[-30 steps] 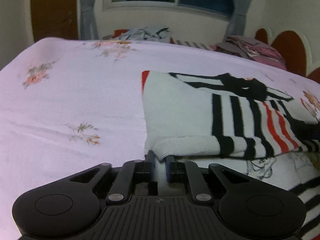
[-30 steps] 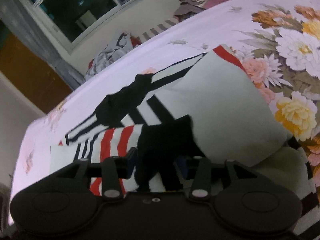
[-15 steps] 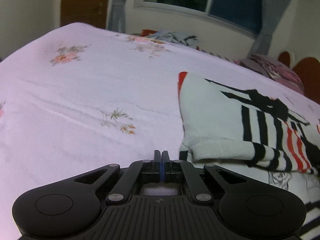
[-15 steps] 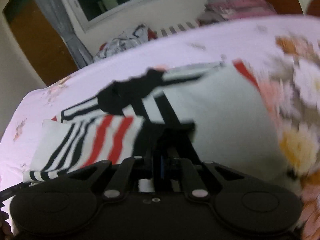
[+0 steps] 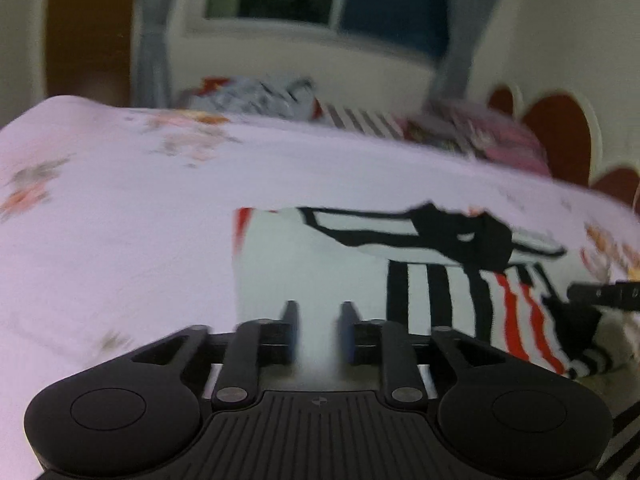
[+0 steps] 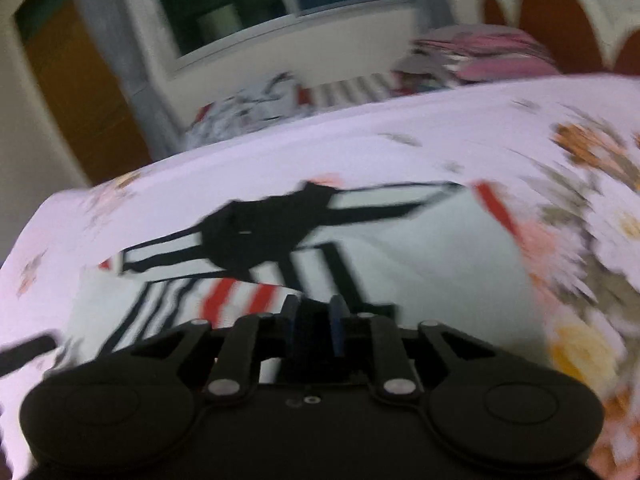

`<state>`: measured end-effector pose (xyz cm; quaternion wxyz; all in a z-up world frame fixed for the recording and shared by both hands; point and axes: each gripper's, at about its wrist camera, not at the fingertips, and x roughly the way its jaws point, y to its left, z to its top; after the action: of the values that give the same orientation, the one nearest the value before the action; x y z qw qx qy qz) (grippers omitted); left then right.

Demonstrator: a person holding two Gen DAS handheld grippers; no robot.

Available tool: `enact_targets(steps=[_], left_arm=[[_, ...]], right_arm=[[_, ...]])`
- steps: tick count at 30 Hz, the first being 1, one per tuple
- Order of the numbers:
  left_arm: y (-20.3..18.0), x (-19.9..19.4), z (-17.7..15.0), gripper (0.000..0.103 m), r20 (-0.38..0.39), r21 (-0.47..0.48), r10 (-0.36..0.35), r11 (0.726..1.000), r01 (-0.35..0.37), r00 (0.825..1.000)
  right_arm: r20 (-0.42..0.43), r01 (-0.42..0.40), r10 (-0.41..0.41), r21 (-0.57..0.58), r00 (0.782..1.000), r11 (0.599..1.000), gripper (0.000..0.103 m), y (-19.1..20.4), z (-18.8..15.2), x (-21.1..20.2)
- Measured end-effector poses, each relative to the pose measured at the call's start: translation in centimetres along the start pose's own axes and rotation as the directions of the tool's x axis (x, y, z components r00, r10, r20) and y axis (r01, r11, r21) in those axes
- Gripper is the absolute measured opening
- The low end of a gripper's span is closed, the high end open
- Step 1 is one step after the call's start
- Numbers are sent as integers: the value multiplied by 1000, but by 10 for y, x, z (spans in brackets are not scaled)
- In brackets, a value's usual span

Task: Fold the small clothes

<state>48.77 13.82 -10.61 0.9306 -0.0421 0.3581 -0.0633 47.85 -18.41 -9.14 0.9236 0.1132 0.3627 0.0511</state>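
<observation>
A: Where is the garment?

B: The striped top (image 5: 360, 264) lies on the pink floral bedsheet (image 5: 120, 240), white with black and red bands. In the left wrist view it fills the lower middle and runs toward three o'clock, where its edge is cut off by the frame.

A: And the left gripper (image 5: 318, 312)?

B: Its jaws stand a little apart over the white part of the top, with plain cloth showing in the gap. Nothing looks pinched, though blur smears the tips, so whether they touch the fabric I cannot tell.

A: The right gripper (image 6: 314, 308)?

B: Parted by a narrow gap, over the black patch of the top (image 6: 420, 264). Dark on dark: whether cloth sits between the fingers is hard to make out. Its tip (image 5: 600, 292) pokes into the left view at three o'clock.

A: Anything behind?

B: At twelve o'clock, a window (image 6: 280, 0) and a blurred heap of clothes (image 6: 256, 108); at one o'clock, a pink folded stack (image 6: 488, 56) beside the headboard (image 6: 560, 20). All smeared.
</observation>
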Motion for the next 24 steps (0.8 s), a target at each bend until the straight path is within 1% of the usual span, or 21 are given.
enact_targets(steps=[1, 2, 3, 4, 5, 6, 10, 13, 14, 15, 16, 18, 20, 22, 23, 24], left_arm=[[-2, 12, 6, 31, -29, 17, 9, 1000, -9, 1000], [-4, 22, 12, 31, -22, 35, 30, 999, -29, 999], [-5, 30, 16, 31, -31, 50, 34, 998, -33, 999], [-6, 39, 18, 31, -52, 60, 50, 997, -47, 997], [-6, 46, 20, 31, -65, 63, 55, 997, -51, 996], [-5, 49, 21, 32, -63, 62, 59, 997, -55, 996], [1, 53, 24, 33, -63, 10, 53, 999, -53, 997], [7, 54, 23, 33, -59, -1, 30, 1000, -30, 998], [8, 50, 26, 33, -37, 8, 31, 999, -31, 999], [9, 48, 30, 33, -7, 26, 41, 999, -40, 999], [11, 48, 33, 33, 8, 39, 36, 999, -36, 999], [21, 62, 43, 33, -33, 35, 35, 999, -34, 999], [28, 77, 51, 33, -58, 49, 53, 998, -50, 997], [30, 83, 52, 33, -69, 65, 54, 997, -50, 996], [30, 84, 52, 33, -68, 71, 59, 996, -54, 996], [29, 83, 51, 33, -65, 72, 64, 996, -59, 996]], right_arm=[[-26, -4, 4, -13, 1000, 1000, 15, 5, 2, 9], [-48, -11, 10, -19, 999, 1000, 15, 10, 3, 17], [-65, -22, 20, -25, 998, 999, 14, 14, 3, 25], [-99, -21, 17, -39, 995, 999, 15, 20, 3, 34], [-129, 0, -7, -58, 992, 998, 16, 25, 2, 42], [-127, 18, -27, -75, 992, 997, 14, 28, 2, 49], [-104, 59, -71, -109, 992, 992, 15, 38, 6, 63], [-104, 78, -96, -158, 990, 984, 15, 44, 6, 61], [-94, 80, -96, -156, 991, 984, 16, 45, 7, 56], [-76, 71, -83, -148, 994, 986, 19, 46, 8, 52], [-59, 52, -61, -145, 996, 988, 21, 48, 9, 46], [-74, 6, -16, -134, 997, 991, 21, 52, 11, 50], [-94, -32, 20, -124, 995, 992, 20, 56, 12, 56], [-118, -39, 22, -140, 993, 989, 22, 62, 11, 65], [-138, -34, 13, -152, 990, 988, 22, 65, 10, 72], [-134, -21, -2, -171, 991, 985, 22, 67, 8, 75]])
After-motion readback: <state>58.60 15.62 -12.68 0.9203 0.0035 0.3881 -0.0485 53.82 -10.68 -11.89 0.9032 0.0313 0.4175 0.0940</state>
